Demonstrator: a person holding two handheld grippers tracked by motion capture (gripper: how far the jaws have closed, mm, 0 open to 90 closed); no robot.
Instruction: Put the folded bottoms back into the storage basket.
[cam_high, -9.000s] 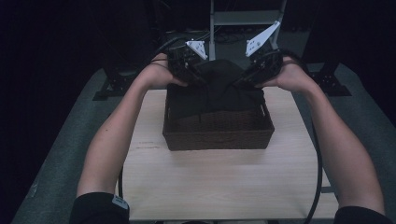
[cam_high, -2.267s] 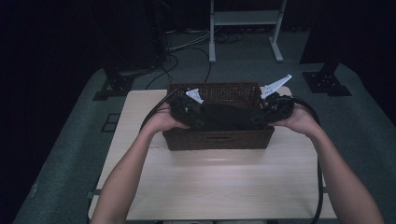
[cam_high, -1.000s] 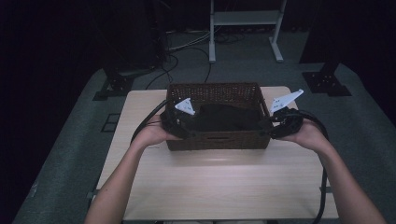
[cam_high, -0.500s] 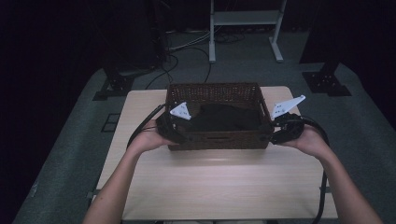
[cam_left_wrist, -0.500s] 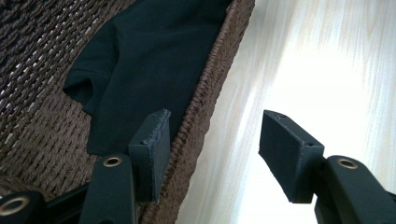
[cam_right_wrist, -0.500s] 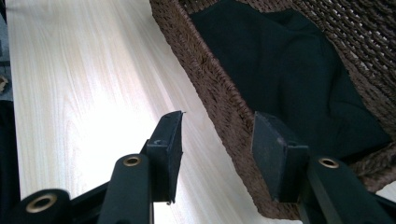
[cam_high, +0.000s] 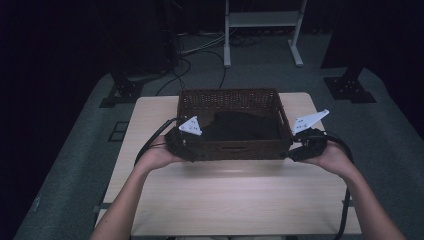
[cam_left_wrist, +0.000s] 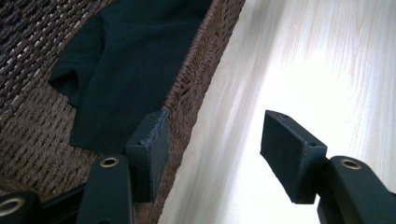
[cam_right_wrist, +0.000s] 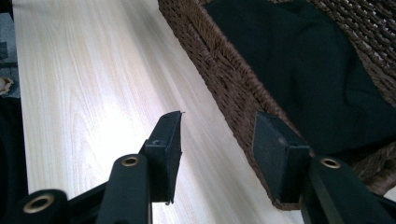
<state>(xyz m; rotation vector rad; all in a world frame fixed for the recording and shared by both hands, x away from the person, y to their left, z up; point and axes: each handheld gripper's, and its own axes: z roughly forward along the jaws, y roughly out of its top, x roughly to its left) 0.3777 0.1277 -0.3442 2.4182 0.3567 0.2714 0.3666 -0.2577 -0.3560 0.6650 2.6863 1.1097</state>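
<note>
1. While both hands sit at the near corners of the basket, each set of tongs stands apart with nothing pressed between its pads.
2. Left tongs: at the basket's 7 o'clock corner. In the left gripper view one pad lies against the wicker wall and the other hangs over bare tabletop; the jaws have just been opening, empty.
3. Right tongs: at the 5 o'clock corner. In the right gripper view one pad is at the basket's outer wall and the other is over the wood; the gap is empty.
4. Basket: upright on the tabletop, toward its 12 o'clock edge.
5. Cloth: dark, crumpled, lying inside the basket, filling the middle and right of its floor.
</note>
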